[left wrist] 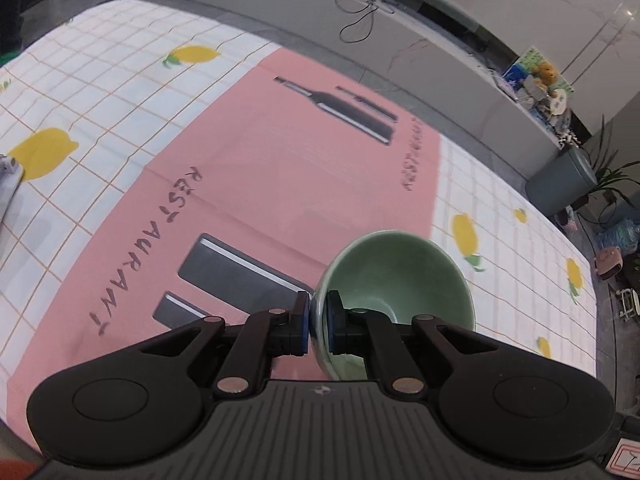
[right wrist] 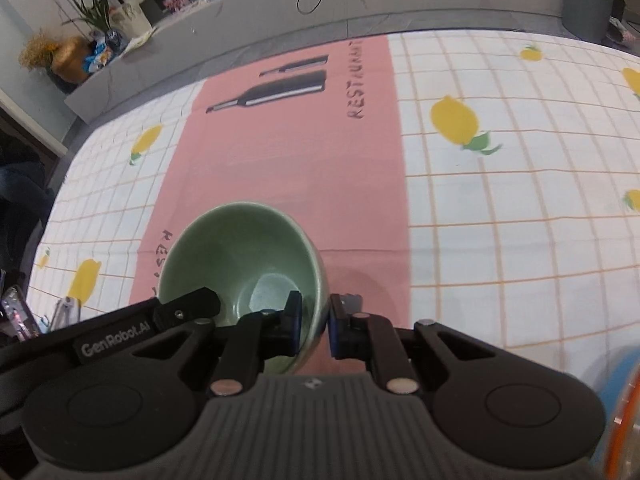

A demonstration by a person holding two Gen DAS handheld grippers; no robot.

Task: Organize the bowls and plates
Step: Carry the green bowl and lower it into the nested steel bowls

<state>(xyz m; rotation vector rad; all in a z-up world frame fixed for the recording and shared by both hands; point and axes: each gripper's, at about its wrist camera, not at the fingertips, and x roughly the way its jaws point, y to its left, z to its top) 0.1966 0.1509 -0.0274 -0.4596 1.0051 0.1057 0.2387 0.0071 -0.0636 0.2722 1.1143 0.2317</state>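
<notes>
A pale green bowl (left wrist: pixel 400 276) hangs tilted above the pink placemat, gripped from both sides. My left gripper (left wrist: pixel 318 308) is shut on the bowl's left wall, one pad inside and one outside. In the right wrist view the same bowl (right wrist: pixel 240 256) sits left of centre, and my right gripper (right wrist: pixel 316 312) is shut on its right wall in the same way. The left gripper's black housing (right wrist: pixel 120 332) reaches in over the bowl's near-left rim. The bowl is empty inside.
A pink placemat (left wrist: pixel 260 168) printed with bottles and "RESTAURANT" lies on a lemon-patterned checked tablecloth (right wrist: pixel 500 200). Beyond the table runs a grey ledge (left wrist: pixel 280 8) with cables, a grey bin (left wrist: pixel 560 180) and plants. A blurred blue and orange object (right wrist: pixel 624 400) is close at the lower right.
</notes>
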